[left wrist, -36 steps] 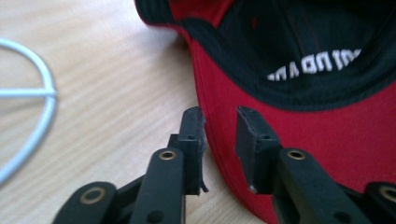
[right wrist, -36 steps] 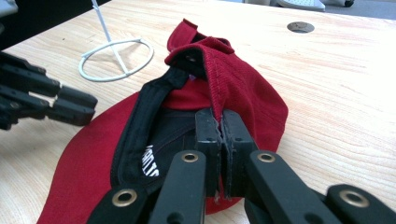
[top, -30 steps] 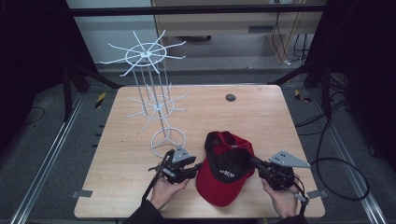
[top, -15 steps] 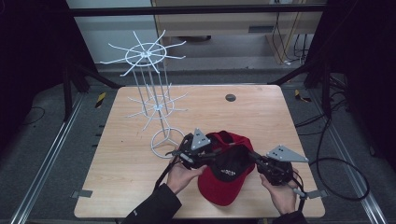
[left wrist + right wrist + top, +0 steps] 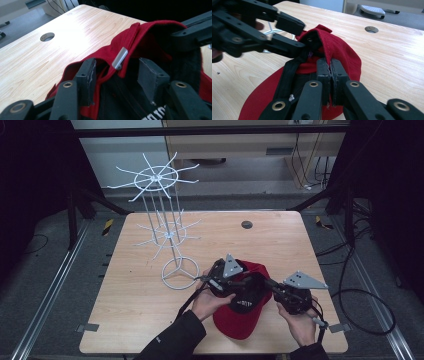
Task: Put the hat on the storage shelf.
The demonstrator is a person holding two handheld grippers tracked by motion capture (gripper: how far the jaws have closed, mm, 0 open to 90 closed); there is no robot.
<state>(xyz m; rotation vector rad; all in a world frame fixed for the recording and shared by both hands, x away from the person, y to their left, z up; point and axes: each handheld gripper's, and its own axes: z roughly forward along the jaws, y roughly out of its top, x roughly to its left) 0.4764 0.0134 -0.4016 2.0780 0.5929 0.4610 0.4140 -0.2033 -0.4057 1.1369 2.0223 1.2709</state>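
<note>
A red cap with black lining lies upside down on the wooden table, near its front edge. My right gripper comes in from the right and is shut on the cap's rim; its jaws pinch the red fabric. My left gripper sits over the cap's back. Its jaws have just been opening, and its open pads straddle the back strap and metal buckle without pressing on them. In the right gripper view the left gripper reaches in from the left.
A white wire display rack with two tiers of spokes stands on a ring base left of the cap. A round cable hole sits near the table's far edge. Dark frame posts and cables surround the table.
My left hand rose from the table left of the cap and moved right onto the cap's back, its jaws spreading wider. The right gripper kept its hold and barely moved.
</note>
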